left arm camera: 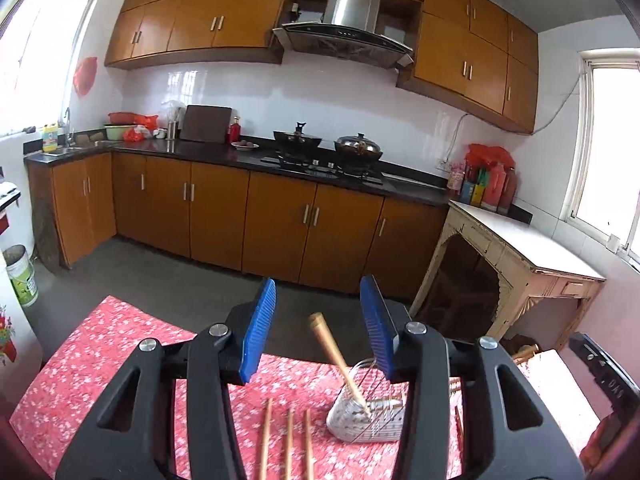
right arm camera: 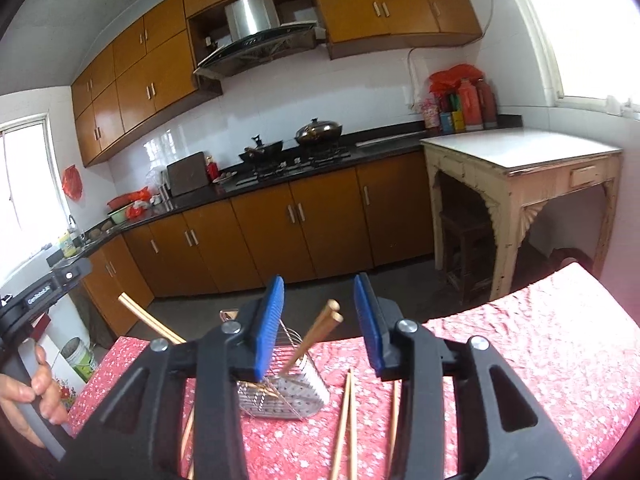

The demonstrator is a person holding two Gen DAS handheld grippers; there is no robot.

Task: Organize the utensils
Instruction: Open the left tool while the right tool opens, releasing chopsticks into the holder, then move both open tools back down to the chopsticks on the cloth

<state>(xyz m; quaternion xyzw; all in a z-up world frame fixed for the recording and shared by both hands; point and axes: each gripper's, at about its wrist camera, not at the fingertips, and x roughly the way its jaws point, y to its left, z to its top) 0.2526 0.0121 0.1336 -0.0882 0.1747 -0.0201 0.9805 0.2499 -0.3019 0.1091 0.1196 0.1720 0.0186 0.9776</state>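
The metal utensil holder (right arm camera: 280, 390) stands on the red flowered tablecloth (right arm camera: 520, 360), and it serves as the reference for everything here. A pair of chopsticks (right arm camera: 316, 334) already leans inside it, tips down and upper ends tilted away from upright, while more loose chopsticks (right arm camera: 346, 420) lie flat on the cloth just beside the holder, on the side nearer the cameras. The chief risk, as I judge it, is that the holder looks light and narrow: a gripper brushing the leaning pair or nudging the wire rim could tip it and spill what is already sorted. The flat chopsticks are thin and low against the cloth, so a pinch could slip or snag the fabric, and they lie close enough together that two could come up at once. The left gripper (left arm camera: 318, 322) hangs above and behind the holder, angled gently downward, its blue pads parted and gripping nothing; a chopstick (left arm camera: 338, 360) rises in the gap without touching either pad. The right gripper (right arm camera: 320, 318) sits in a similar shallow downward pose near the holder, jaws likewise apart and empty.
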